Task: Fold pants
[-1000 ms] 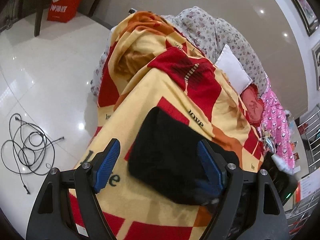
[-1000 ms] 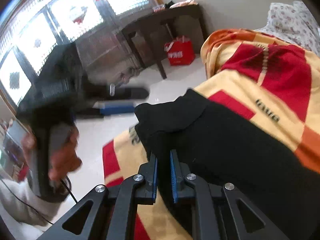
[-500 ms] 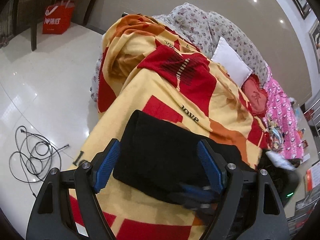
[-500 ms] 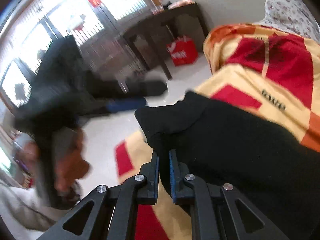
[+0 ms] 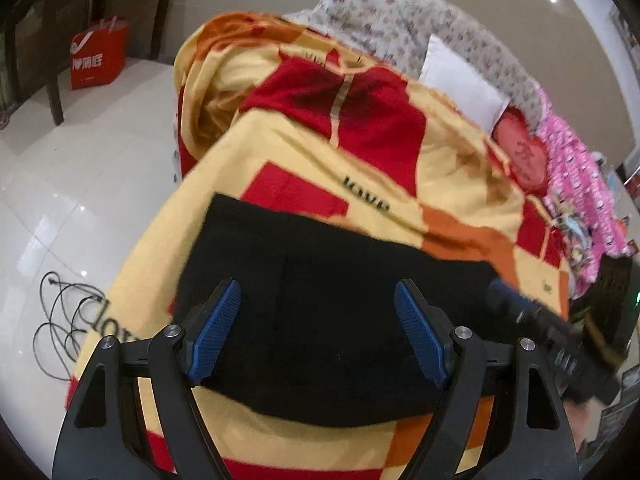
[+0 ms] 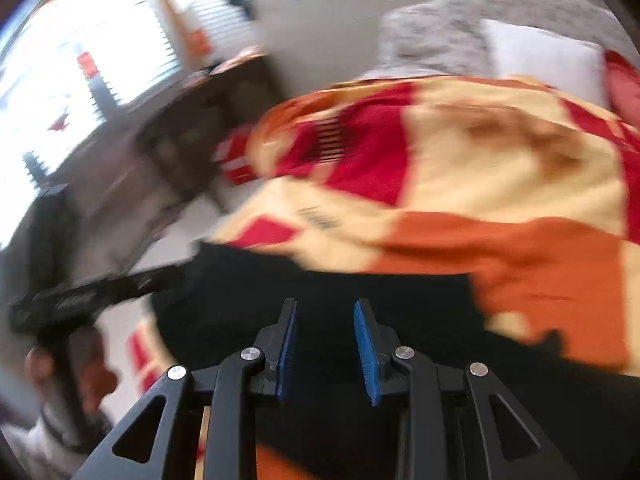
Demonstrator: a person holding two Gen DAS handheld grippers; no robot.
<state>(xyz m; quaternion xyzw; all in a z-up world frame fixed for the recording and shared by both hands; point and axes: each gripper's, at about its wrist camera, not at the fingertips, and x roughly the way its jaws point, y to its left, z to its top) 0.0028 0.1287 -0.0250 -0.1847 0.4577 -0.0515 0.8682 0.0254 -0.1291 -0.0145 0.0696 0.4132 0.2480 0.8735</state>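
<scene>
Lower left: coiled cable [image 5: 60, 320] on white floor. Lower centre: left gripper [image 5: 316, 320], fingers spread wide over folded black pants [image 5: 320, 280] on patterned blanket [image 5: 400, 184]. Right gripper [image 6: 325, 344], jaws opening, nothing pinched.

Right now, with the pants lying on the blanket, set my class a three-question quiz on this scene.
1. True or false: the pants are black.
2. What lies under the pants? A) floor B) blanket C) pillow
3. Fill in: the bag by the table leg is ____.

Key: 1 true; 2 B; 3 red.
</scene>
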